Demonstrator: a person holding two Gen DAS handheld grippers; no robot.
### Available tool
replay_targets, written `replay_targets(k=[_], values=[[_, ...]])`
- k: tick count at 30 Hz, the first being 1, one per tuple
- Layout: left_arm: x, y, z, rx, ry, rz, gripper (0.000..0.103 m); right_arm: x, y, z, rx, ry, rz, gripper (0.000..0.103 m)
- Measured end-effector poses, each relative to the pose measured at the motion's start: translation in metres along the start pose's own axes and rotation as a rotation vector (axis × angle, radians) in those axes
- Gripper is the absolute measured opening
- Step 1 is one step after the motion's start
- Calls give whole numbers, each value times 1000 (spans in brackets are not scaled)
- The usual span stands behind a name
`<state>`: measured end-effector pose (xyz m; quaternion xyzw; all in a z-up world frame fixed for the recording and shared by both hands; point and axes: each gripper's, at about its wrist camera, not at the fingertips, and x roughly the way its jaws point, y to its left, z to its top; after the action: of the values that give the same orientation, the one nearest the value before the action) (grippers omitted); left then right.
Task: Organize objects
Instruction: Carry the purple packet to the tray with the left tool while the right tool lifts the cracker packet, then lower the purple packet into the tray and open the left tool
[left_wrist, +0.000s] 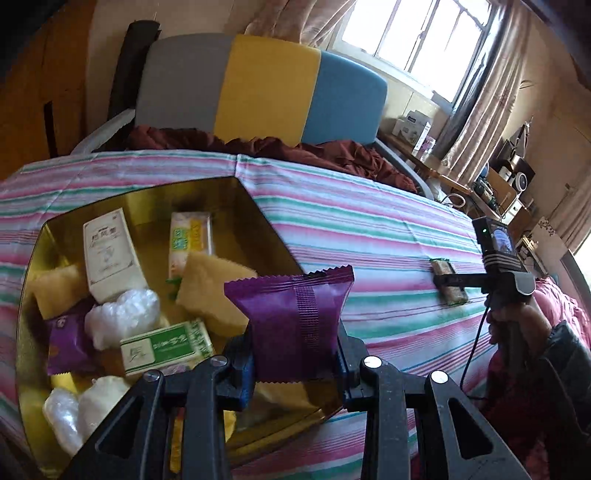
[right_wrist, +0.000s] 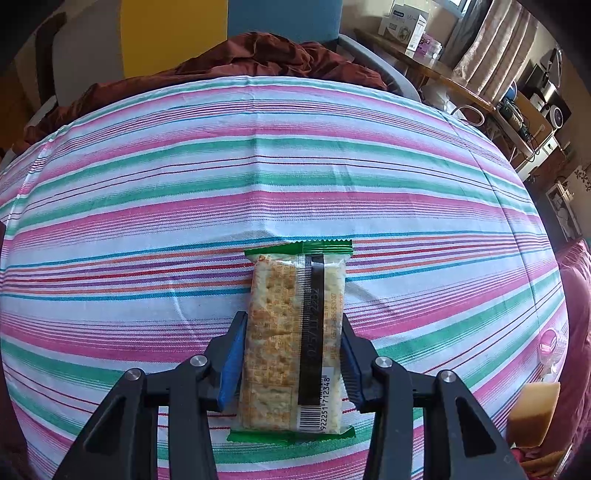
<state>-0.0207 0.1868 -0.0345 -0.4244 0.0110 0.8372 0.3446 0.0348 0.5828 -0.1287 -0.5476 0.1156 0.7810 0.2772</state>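
My left gripper (left_wrist: 294, 360) is shut on a purple snack packet (left_wrist: 291, 317), held above the near right rim of a gold tin (left_wrist: 258, 210). The tin holds several items: a white box (left_wrist: 110, 254), yellow sponges (left_wrist: 214, 291), a green and white box (left_wrist: 166, 347), another purple packet (left_wrist: 68, 341) and white plastic wads. My right gripper (right_wrist: 291, 363) straddles a green-edged cracker packet (right_wrist: 291, 336) lying on the striped cloth; its blue pads touch the packet's sides. The right gripper with that packet also shows in the left wrist view (left_wrist: 452, 282).
The striped cloth (right_wrist: 258, 177) covers the table. A maroon cloth (right_wrist: 258, 55) lies at the far edge before a grey, yellow and blue chair (left_wrist: 266, 85). A yellow sponge (right_wrist: 533, 413) and a small clear item (right_wrist: 552, 345) sit at the right edge. A cluttered desk stands at the far right.
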Motion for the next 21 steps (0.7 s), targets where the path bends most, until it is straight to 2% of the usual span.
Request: replay_targets(k=[5,17,21], values=[[11,11,-15,-11,59,19,34,-4,-1,1,-2,-2,-8,46],[33,4,-18,43,99,39,39,-6,3,0,-9,-3,-20,46],[41,1,-17,64,101,55,48,-8,5,-1,-14,-3,-24,46]])
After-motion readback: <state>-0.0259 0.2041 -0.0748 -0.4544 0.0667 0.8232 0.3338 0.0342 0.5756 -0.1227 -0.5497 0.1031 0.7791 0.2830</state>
